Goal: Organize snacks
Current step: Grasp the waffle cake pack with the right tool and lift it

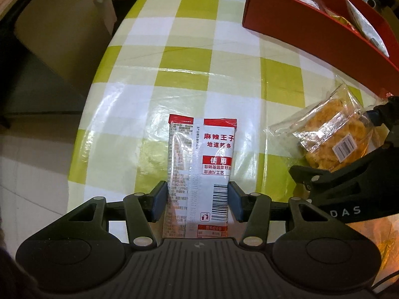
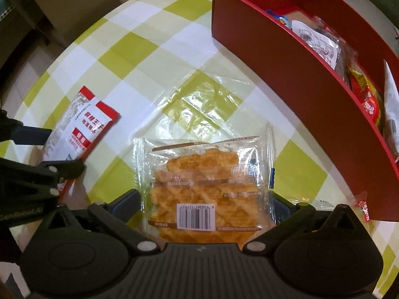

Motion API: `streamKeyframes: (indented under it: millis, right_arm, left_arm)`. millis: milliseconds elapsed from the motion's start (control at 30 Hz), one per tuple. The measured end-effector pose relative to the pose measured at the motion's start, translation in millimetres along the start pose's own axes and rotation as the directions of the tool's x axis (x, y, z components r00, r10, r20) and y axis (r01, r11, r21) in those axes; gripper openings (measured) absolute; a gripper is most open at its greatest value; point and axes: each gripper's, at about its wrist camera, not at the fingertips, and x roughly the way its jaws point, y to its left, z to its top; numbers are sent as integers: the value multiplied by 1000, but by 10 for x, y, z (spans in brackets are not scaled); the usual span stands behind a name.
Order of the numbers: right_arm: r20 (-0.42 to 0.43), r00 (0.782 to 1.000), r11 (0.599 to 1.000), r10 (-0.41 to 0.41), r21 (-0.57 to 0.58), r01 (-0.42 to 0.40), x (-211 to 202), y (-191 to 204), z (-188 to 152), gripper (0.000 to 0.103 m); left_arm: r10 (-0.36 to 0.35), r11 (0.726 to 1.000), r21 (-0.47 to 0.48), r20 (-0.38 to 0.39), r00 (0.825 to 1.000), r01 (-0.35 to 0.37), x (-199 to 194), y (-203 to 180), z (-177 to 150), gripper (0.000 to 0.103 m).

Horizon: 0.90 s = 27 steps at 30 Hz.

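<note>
A red-and-white snack packet (image 1: pixel 209 164) lies flat on the checked tablecloth, and my left gripper (image 1: pixel 197 186) is shut on it, blue pads pressing its two long edges. The same packet (image 2: pixel 82 127) shows at the left of the right wrist view. A clear packet of golden waffle biscuits (image 2: pixel 207 182) lies between the fingers of my right gripper (image 2: pixel 203 196), which stands open and straddles it without pressing. That waffle packet (image 1: pixel 331 137) also appears at the right in the left wrist view, under the right gripper's fingers (image 1: pixel 324 177).
A red cardboard box (image 2: pixel 274 49) with several packaged snacks inside stands at the back right, close to the waffle packet; its wall (image 1: pixel 311 32) is also in the left wrist view. The table's round edge (image 1: pixel 99 99) drops off at the left, with cardboard boxes beyond.
</note>
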Motion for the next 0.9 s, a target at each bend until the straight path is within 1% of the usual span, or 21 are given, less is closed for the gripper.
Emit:
streamKeyframes:
  millis: [100, 167, 233, 367, 467, 500, 633, 700, 767, 833, 900]
  right_arm:
    - [23, 1000, 1000, -6, -2, 6, -6, 3, -25, 103]
    - [79, 997, 1000, -14, 15, 13, -37, 21, -118, 103]
    - [149, 989, 999, -24, 37, 19, -61, 20, -254, 103]
    - [142, 990, 1000, -21, 24, 18, -92, 27, -278, 103]
    - [138, 990, 1000, -10, 0, 10, -181, 74, -326, 90]
    - [135, 991, 1000, -10, -2, 10, -212, 73, -343, 88]
    - [132, 991, 999, -33, -20, 36, -293, 69, -388, 85]
    - [143, 989, 999, -34, -16, 36, -364, 47, -407, 80]
    - [157, 987, 999, -37, 1, 38, -444, 6, -415, 78]
    - [162, 986, 999, -40, 16, 38, -494, -39, -408, 66]
    - [160, 987, 999, -22, 41, 16, -545, -108, -413, 60]
  left_arm:
    - [6, 1000, 7, 2, 1000, -6, 0, -22, -3, 60]
    - [7, 1000, 9, 2, 1000, -7, 4, -37, 8, 60]
    - [6, 1000, 5, 2, 1000, -6, 2, -31, 5, 60]
    - [13, 1000, 6, -1, 1000, -13, -10, -56, -9, 61]
    - [14, 1000, 22, 2, 1000, -14, -20, -96, -19, 60]
    - [7, 1000, 27, 1, 1000, -7, -28, -113, -21, 59]
    - [-9, 1000, 27, 1, 1000, 8, -56, -129, -25, 58]
    - [-19, 1000, 22, 11, 1000, 19, -101, -126, -23, 58]
    - [-35, 999, 15, 28, 999, 35, -168, -134, -17, 58]
    - [-43, 999, 20, 48, 998, 42, -237, -170, -4, 58]
    - [-42, 999, 29, 61, 997, 40, -286, -224, 8, 58]
